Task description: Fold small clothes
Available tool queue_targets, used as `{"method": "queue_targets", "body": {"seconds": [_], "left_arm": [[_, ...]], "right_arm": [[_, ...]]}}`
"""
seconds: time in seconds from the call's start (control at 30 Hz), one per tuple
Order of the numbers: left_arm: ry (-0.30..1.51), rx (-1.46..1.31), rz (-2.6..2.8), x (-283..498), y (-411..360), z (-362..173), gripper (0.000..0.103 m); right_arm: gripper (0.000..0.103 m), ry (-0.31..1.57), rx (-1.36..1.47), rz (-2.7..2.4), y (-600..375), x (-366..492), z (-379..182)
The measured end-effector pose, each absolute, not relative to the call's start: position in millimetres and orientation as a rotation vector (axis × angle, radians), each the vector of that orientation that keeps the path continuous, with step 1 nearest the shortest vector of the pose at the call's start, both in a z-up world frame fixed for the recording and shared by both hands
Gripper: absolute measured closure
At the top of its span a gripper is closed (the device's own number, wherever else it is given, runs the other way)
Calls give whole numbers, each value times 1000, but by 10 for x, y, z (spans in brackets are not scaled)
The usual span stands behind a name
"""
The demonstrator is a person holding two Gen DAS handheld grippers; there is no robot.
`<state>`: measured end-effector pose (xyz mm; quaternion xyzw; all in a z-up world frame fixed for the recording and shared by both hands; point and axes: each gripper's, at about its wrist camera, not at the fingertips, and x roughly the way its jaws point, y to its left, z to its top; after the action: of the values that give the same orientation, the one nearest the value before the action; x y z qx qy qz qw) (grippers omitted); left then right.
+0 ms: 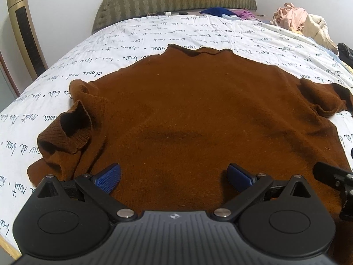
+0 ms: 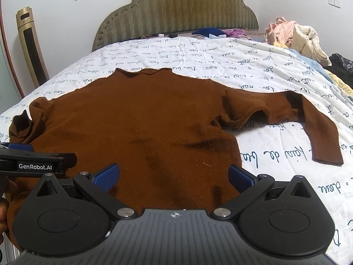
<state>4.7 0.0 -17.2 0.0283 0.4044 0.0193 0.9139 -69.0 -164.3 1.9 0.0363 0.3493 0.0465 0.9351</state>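
A brown knit sweater (image 1: pixel 187 114) lies spread flat on the bed, collar toward the headboard; it also shows in the right wrist view (image 2: pixel 143 121). Its left sleeve (image 1: pixel 66 130) is bunched up with the cuff open. Its right sleeve (image 2: pixel 308 121) stretches out and bends down toward the near side. My left gripper (image 1: pixel 174 177) is open and empty over the sweater's near hem, toward the left. My right gripper (image 2: pixel 174 177) is open and empty over the hem near the sweater's right side edge. The left gripper's body (image 2: pixel 37 161) shows at the left of the right wrist view.
The bed sheet (image 2: pixel 275 154) is white with dark script. A padded headboard (image 2: pixel 176 15) stands at the back. A pile of clothes (image 2: pixel 295 37) lies at the far right, dark items (image 2: pixel 342 66) beside it. A gold tower fan (image 2: pixel 33 48) stands left.
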Motion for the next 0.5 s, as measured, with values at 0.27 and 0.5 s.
{"method": "queue_targets", "body": {"seconds": [0.27, 0.5], "left_arm": [[821, 90, 49, 48, -36, -177, 0], [813, 108, 43, 55, -76, -164, 0]], "right_arm": [[0, 680, 82, 106, -1685, -709, 25], [0, 640, 28, 114, -1653, -744, 21]]}}
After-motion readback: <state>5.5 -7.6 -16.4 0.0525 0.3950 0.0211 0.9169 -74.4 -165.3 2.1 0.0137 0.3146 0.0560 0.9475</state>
